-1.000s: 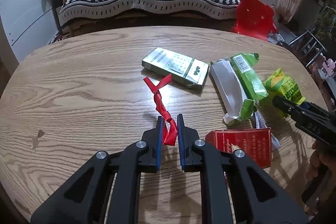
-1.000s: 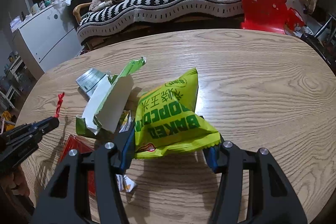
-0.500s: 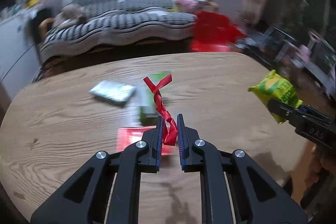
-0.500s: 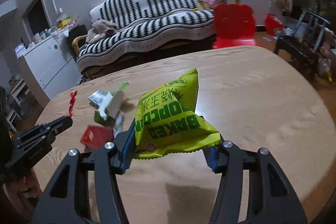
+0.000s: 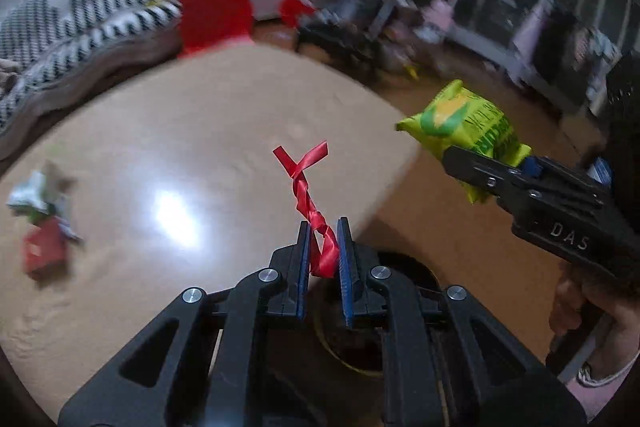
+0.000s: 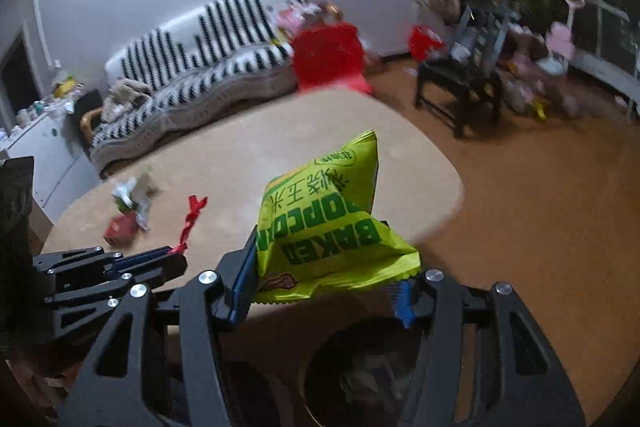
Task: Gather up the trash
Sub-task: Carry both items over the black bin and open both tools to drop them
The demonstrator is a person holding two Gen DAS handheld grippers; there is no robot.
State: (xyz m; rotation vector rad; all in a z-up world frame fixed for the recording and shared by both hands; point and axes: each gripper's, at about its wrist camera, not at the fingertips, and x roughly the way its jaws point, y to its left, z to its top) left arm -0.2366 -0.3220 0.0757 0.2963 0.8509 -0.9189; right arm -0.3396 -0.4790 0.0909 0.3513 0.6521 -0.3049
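My left gripper (image 5: 323, 227) is shut on a twisted red ribbon (image 5: 306, 187) that stands up from its blue pads, over the table's near corner. My right gripper (image 6: 326, 271) is shut on a yellow-green popcorn bag (image 6: 320, 223); the left wrist view shows the same bag (image 5: 464, 123) beyond the table edge at the right. A dark round bin (image 6: 360, 367) with crumpled trash inside sits on the floor under both grippers; the left wrist view shows its rim (image 5: 332, 343). The left gripper with its ribbon (image 6: 188, 223) shows at the left of the right wrist view.
More trash lies far left on the wooden table (image 5: 200, 147): a red box (image 5: 42, 251) and green-and-white wrappers (image 5: 36, 195). A striped sofa (image 6: 200, 51), a red chair (image 6: 328, 55), a dark chair (image 6: 460, 79) and toys stand around. A hand (image 5: 580, 307) holds the right gripper.
Both grippers have swung right and lifted off the table with the ribbon and the bag, away from the trash pile and out past the table's corner, over the bin.
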